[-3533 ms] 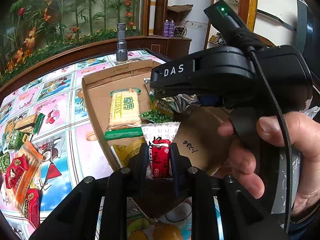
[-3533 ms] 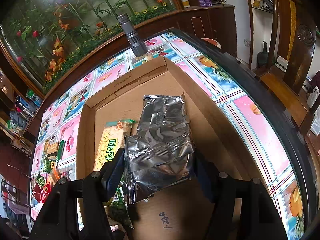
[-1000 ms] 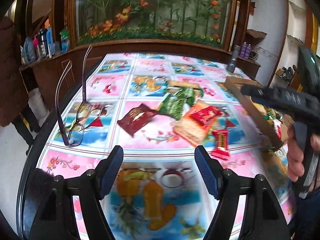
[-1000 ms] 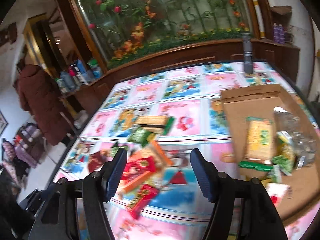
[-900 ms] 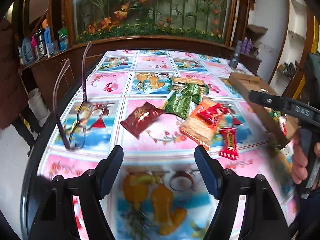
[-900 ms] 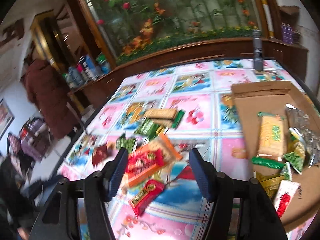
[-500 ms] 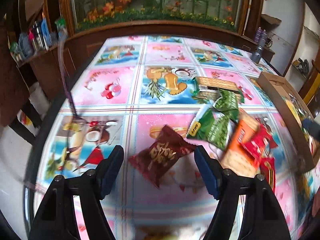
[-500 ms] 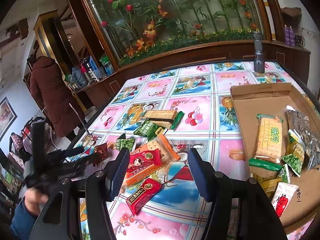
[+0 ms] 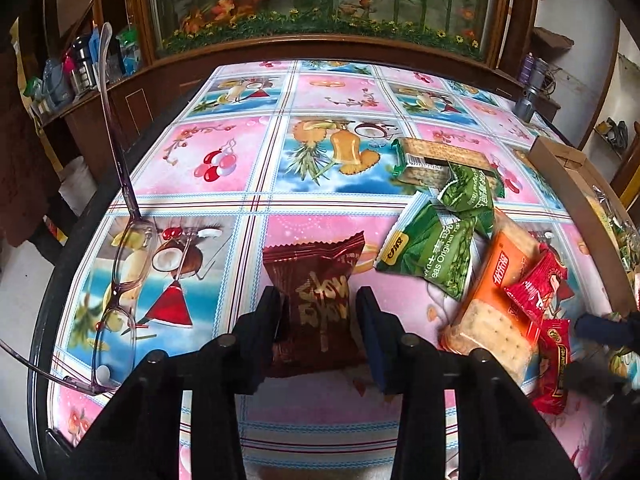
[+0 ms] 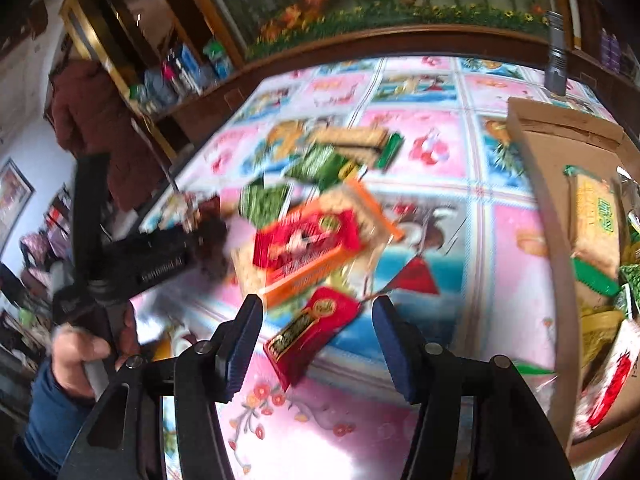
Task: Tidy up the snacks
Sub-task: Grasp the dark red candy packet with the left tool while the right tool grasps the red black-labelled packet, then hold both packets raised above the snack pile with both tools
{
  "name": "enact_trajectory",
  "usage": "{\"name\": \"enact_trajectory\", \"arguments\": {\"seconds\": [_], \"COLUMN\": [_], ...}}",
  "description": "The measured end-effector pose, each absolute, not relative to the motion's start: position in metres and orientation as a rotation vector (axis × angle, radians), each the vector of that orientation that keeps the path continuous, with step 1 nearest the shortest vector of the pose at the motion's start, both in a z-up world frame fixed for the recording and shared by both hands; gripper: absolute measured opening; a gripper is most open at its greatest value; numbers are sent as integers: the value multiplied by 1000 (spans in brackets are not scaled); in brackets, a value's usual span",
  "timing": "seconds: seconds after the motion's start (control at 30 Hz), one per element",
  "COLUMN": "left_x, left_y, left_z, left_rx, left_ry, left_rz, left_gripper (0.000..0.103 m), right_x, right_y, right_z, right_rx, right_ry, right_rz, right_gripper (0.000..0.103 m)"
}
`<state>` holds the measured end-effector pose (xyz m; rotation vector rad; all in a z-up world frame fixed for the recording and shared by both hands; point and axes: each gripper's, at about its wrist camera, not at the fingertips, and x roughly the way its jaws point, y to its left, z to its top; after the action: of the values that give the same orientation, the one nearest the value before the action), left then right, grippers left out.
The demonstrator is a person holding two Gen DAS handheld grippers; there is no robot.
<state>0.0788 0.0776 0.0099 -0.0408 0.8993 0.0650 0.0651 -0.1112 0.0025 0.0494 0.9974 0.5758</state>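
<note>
A: Left wrist view: left tool (image 9: pixel 318 314) straddles the brown packet (image 9: pixel 316 300) on the surface (image 9: pixel 224 160), fingers beside it, contact unclear. Glasses (image 9: pixel 120 264) to its left, green packets (image 9: pixel 436 244) and orange crackers (image 9: pixel 496 300) to its right.

B: Right wrist view: right tool (image 10: pixel 318 340) open over the red bar (image 10: pixel 312 332), not touching. Crackers just beyond, cardboard box (image 10: pixel 548 216) on the right. Blurred.

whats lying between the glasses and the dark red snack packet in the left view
Nothing: in the left wrist view only bare tablecloth separates the glasses from the dark red packet.
</note>
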Motion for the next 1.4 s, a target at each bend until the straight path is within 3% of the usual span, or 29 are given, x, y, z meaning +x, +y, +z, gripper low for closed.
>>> {"name": "enact_trajectory", "arguments": {"seconds": [0.07, 0.13, 0.27, 0.33, 1.4], "left_x": [79, 79, 78, 77, 63], "left_y": [75, 77, 76, 73, 67], "left_z": [9, 10, 11, 12, 41], "left_rx": [-24, -40, -59, -50, -92], "left_ry": [892, 888, 881, 873, 741], "left_rz": [76, 78, 65, 56, 20], "left_gripper": [37, 33, 31, 30, 30], "right_x": [60, 58, 54, 53, 63], "right_y": [-101, -96, -92, -92, -125], "right_z": [-4, -7, -8, -9, 21], "right_rx": [-23, -61, -141, -177, -50], "right_ry": [994, 989, 947, 934, 801], "right_rz": [546, 529, 490, 461, 382], "right_gripper": [59, 42, 37, 23, 21]}}
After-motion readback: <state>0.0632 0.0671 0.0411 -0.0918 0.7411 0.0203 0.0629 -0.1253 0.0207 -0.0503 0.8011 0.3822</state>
